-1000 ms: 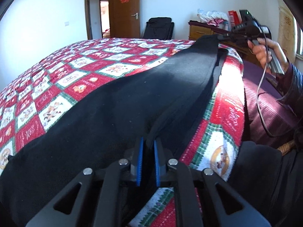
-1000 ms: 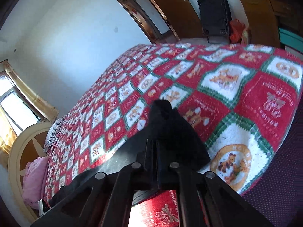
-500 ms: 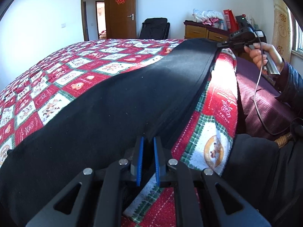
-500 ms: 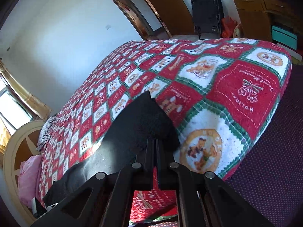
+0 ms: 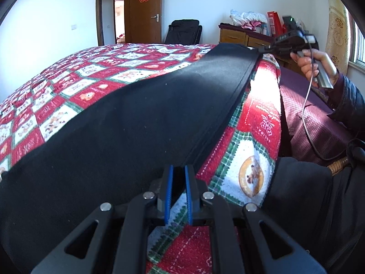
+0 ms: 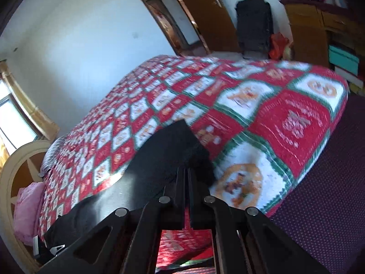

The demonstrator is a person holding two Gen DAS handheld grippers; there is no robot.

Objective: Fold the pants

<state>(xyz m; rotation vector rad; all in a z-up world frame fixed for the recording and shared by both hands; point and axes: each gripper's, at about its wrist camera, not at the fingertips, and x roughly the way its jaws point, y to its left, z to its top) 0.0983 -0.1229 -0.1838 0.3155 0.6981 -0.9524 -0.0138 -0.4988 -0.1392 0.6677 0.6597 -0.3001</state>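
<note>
Black pants (image 5: 118, 132) lie stretched along the near edge of a bed with a red, white and green patchwork quilt (image 5: 91, 77). My left gripper (image 5: 178, 173) is shut on the pants' near edge, blue pads pinching the fabric. My right gripper (image 5: 264, 49) shows at the far end in the left wrist view, pinching the leg cuff. In the right wrist view the right gripper (image 6: 187, 173) is shut on the pants' cuff (image 6: 168, 155), which lies on the quilt (image 6: 285, 123).
A brown door (image 5: 143, 11), a black chair (image 5: 182, 32) and a wooden dresser (image 5: 239, 36) with clutter stand beyond the bed. A purple bedsheet (image 5: 314, 123) hangs at the right. A pink pillow (image 6: 25, 210) and the headboard (image 6: 13, 171) are at the far end.
The pants have been pulled straighter and laid flat along the bed edge. Both grippers moved lower toward the quilt and stayed shut on the fabric.
</note>
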